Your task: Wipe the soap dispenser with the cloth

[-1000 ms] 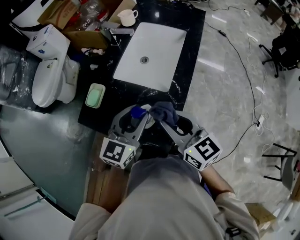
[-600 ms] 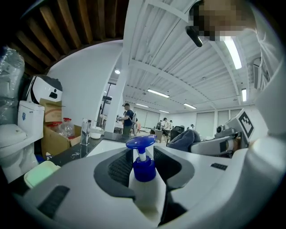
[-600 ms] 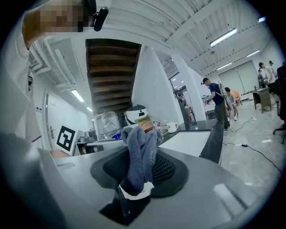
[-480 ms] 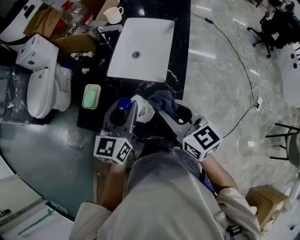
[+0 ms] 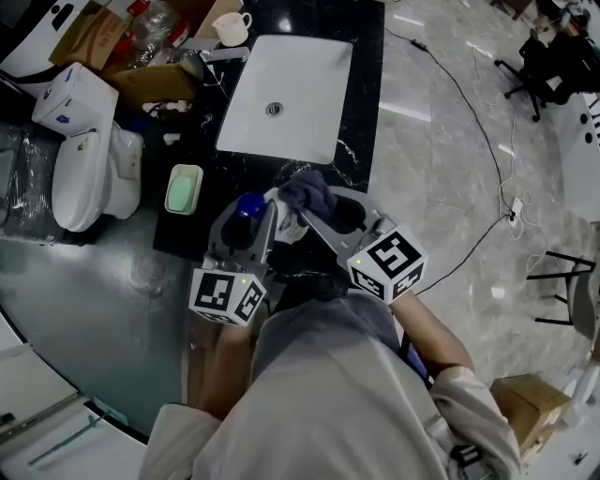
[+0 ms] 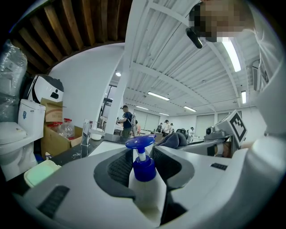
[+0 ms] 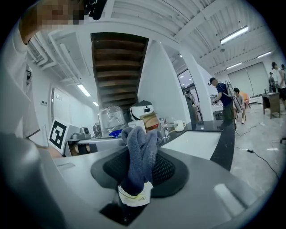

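The soap dispenser [image 5: 249, 208], a white bottle with a blue pump top, is held upright above the counter's near edge. My left gripper [image 5: 246, 228] is shut on it. In the left gripper view both pads press the sides of the soap dispenser [image 6: 144, 181] below the pump. My right gripper [image 5: 314, 214] is shut on a dark blue cloth [image 5: 304, 192], which bunches against the bottle's right side. In the right gripper view the cloth [image 7: 139, 154] stands up folded between the pads, a white tag at its base. Whether cloth and bottle touch is hidden.
A white sink basin [image 5: 286, 94] is set in the black counter [image 5: 370, 89] ahead, with a tap [image 5: 220, 56] and a white mug [image 5: 230, 28] behind it. A green soap dish [image 5: 185, 189] lies at left. A toilet [image 5: 89, 178] and cardboard boxes [image 5: 155, 80] stand further left.
My right gripper has carried the cloth leftwards, closer to the bottle. My left gripper has rolled slightly, still holding the dispenser.
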A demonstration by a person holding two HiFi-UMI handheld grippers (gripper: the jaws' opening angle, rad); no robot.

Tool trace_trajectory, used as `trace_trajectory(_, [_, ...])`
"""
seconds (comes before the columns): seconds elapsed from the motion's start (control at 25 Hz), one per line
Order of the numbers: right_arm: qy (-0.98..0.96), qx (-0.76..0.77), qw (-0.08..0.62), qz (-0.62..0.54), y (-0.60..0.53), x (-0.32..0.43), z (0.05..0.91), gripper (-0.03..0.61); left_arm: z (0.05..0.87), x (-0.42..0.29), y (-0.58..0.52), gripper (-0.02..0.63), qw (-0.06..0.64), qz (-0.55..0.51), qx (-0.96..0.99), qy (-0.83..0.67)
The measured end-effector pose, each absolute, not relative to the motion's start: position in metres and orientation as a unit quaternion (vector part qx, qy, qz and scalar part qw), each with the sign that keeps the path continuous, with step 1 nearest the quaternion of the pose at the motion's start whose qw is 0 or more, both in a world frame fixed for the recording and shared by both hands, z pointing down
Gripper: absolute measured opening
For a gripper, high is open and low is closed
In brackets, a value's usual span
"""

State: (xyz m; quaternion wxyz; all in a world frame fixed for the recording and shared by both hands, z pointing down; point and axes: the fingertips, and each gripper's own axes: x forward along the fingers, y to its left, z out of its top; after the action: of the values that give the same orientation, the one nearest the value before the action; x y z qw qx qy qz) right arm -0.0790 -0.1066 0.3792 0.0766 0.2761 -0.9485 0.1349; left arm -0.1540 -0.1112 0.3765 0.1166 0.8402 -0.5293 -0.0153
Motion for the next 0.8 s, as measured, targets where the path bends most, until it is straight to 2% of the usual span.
trace_trajectory(0.8, [-0.946,0.27,0.107,0.145,-0.116,-0.08,0.405,0.12,0.374,-0.155,-0.118,0.143,0.128,-0.017,0.842,-0.524])
